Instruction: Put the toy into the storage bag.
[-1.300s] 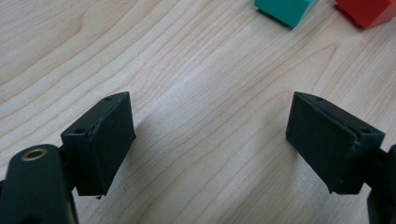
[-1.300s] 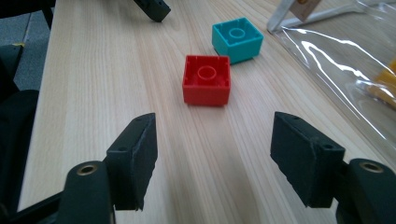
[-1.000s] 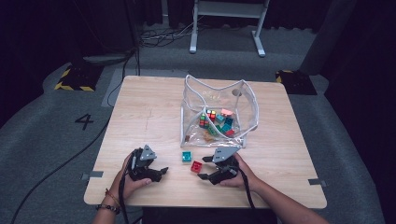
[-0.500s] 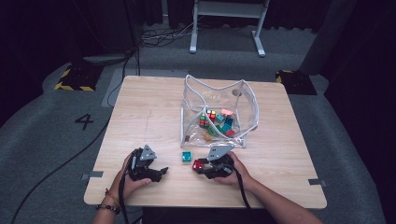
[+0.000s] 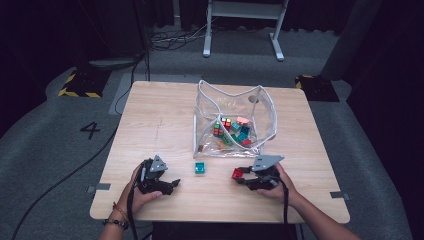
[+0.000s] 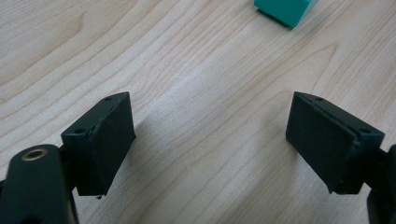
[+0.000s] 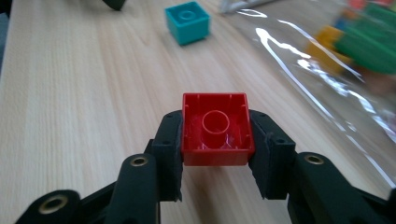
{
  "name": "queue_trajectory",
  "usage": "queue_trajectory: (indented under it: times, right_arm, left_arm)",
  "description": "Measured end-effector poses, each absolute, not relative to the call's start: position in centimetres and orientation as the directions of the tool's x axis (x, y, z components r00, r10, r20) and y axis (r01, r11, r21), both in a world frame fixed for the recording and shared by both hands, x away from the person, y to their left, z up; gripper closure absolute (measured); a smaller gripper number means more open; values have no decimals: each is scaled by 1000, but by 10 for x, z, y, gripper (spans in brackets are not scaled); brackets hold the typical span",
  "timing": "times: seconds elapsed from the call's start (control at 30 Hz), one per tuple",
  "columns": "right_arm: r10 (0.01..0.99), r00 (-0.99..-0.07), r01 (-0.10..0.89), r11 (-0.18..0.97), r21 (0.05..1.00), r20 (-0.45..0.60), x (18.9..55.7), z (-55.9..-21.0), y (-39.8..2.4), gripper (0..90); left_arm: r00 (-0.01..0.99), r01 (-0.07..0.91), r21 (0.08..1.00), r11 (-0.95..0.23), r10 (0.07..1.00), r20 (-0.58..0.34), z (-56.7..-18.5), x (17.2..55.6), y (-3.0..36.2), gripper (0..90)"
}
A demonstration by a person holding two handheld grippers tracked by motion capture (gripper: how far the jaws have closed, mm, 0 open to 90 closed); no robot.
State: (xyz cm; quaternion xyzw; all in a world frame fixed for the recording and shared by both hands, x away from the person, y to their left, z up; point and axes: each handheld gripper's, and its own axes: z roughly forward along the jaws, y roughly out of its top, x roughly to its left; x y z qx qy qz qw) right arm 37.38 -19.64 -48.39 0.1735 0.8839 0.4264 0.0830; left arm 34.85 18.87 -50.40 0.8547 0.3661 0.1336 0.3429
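So my right gripper [image 7: 215, 154] is clamping the red brick [image 7: 215, 128] by its two side walls, hollow side facing the camera, jaws having just closed on it. It's hanging near the table [image 5: 165, 125]'s front edge, clear plastic bag [image 5: 235, 102] at 12 o'clock, teal brick [image 5: 200, 168] at 9. Left gripper [image 6: 210, 140] is sitting wide open over bare wood.

High view: fixed above the person's side, facing forward and down, taking in the whole tabletop [image 5: 165, 120] from a distance. Left gripper view: rides low, close to the wood, looking along its tongs. Right gripper view: likewise close. All three share the teal block [image 5: 200, 168] [image 6: 283, 9] [image 7: 187, 22].
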Motion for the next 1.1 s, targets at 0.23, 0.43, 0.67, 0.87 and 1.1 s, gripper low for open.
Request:
queue_trajectory:
  times: [0.23, 0.43, 0.67, 0.87, 1.1]
  right_arm:
    - [499, -866, 273, 520, 810, -28, 378, -472, -255, 592]
    - [594, -804, 314, 459, 831, -25, 383, -465, -294, 592]
    - [676, -736, 332, 402, 853, -32, 396, -457, -324, 592]
    - [717, -697, 356, 345, 868, 1, 417, -448, -340, 592]
    - [747, -665, 344, 339, 876, -28, 450, -425, -347, 592]
  left_arm:
    - [696, 535, 684, -496, 718, -23, -504, 349, 189, 156]
    - [695, 535, 685, -495, 718, -23, -504, 348, 189, 156]
    - [692, 536, 686, -492, 721, -24, -504, 348, 188, 156]
    - [692, 536, 686, -492, 721, -24, -504, 348, 188, 156]
    - [693, 535, 685, -494, 720, -22, -504, 349, 189, 155]
